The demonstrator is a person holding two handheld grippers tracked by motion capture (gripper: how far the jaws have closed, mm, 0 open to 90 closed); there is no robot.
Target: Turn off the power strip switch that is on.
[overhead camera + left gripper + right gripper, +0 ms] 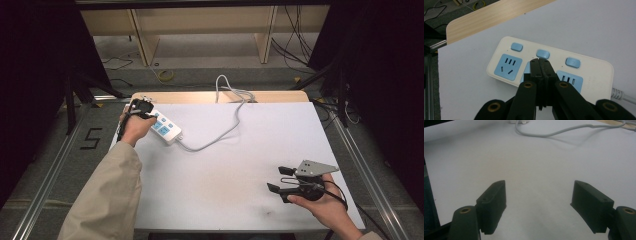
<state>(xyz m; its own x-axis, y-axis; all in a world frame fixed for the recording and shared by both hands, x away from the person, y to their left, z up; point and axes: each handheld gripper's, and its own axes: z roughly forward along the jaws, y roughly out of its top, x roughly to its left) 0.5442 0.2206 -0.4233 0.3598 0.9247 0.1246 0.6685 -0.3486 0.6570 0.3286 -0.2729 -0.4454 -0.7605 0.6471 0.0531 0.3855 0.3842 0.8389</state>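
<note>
Power strip: white body, three pale-blue sockets and three pale-blue buttons, lying flat at the far left of the white table top, close to its far edge. In the left gripper view the strip runs across the frame, with the buttons along its farther side and one socket below each.

Cable: grey-white, leaves the strip's right end, curves across the table and runs off over the far edge onto the floor. A stretch of it crosses the top of the right gripper view.

Left gripper: held in the left hand directly over the strip's left part. Jaws pressed together with no gap and nothing between them; the joined tips sit over the middle socket, just short of the middle button. Whether they touch the strip cannot be told.

Right gripper: held in the right hand at the near right of the table, well apart from the strip. Jaws spread wide, empty, with bare table surface between them.

Wooden board: light wood, showing beyond the table top's far edge.
</note>
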